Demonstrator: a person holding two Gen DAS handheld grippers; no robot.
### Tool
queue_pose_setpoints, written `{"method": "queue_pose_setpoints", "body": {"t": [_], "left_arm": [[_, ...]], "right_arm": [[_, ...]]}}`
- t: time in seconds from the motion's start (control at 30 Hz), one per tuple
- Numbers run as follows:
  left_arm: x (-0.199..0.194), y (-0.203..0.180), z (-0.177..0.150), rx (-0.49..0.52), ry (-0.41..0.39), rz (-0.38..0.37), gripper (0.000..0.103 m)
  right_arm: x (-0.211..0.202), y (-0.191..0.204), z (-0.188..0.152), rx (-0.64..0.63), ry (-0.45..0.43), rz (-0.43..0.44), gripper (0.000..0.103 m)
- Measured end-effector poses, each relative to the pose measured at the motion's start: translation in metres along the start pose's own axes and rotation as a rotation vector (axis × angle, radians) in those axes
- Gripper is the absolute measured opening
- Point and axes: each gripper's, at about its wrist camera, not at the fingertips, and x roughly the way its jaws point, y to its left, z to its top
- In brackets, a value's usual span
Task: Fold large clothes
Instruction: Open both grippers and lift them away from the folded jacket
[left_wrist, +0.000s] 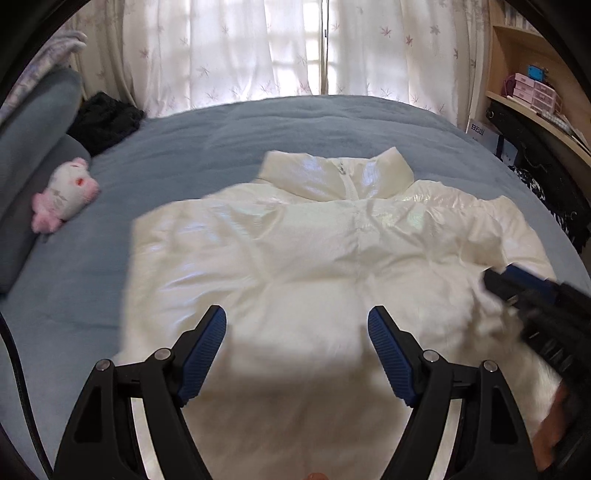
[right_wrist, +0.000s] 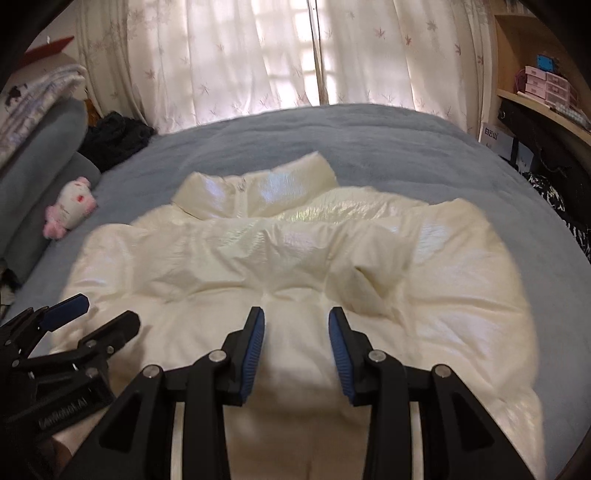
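Note:
A large glossy white puffer jacket (left_wrist: 295, 251) lies on the blue bed (left_wrist: 184, 155), collar toward the window, sleeves folded in over the body. It also shows in the right wrist view (right_wrist: 295, 258). My left gripper (left_wrist: 297, 321) is open and empty, hovering over the jacket's lower middle. My right gripper (right_wrist: 297, 321) is open, narrower, and empty, over the jacket's lower part. The right gripper also shows at the right of the left wrist view (left_wrist: 517, 284), and the left gripper at the lower left of the right wrist view (right_wrist: 99, 314).
A pink and white plush toy (left_wrist: 64, 194) lies at the bed's left by a blue pillow (left_wrist: 33, 122). A black garment (left_wrist: 105, 120) sits at the far left corner. Curtains (left_wrist: 295, 48) hang behind. A wooden shelf with pink boxes (left_wrist: 535, 92) stands at the right.

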Motion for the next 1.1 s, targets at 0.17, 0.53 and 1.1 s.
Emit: {"method": "queue_pose_setpoints", "body": {"t": [0.17, 0.53, 1.1], "left_arm": [[-0.062, 0.036, -0.028, -0.045, 0.025, 0.016, 0.078], [-0.167, 0.102, -0.100, -0.167, 0.055, 0.149, 0.078], [-0.208, 0.141, -0.168, -0.195, 0.147, 0.225, 0.078]], "right_arm": [[-0.073, -0.018, -0.017, 0.034, -0.063, 0.059, 0.038], [-0.194, -0.056, -0.077, 0.067, -0.152, 0.062, 0.044], [-0.254, -0.112, -0.149, 0.088, -0.127, -0.144, 0.061]]}}
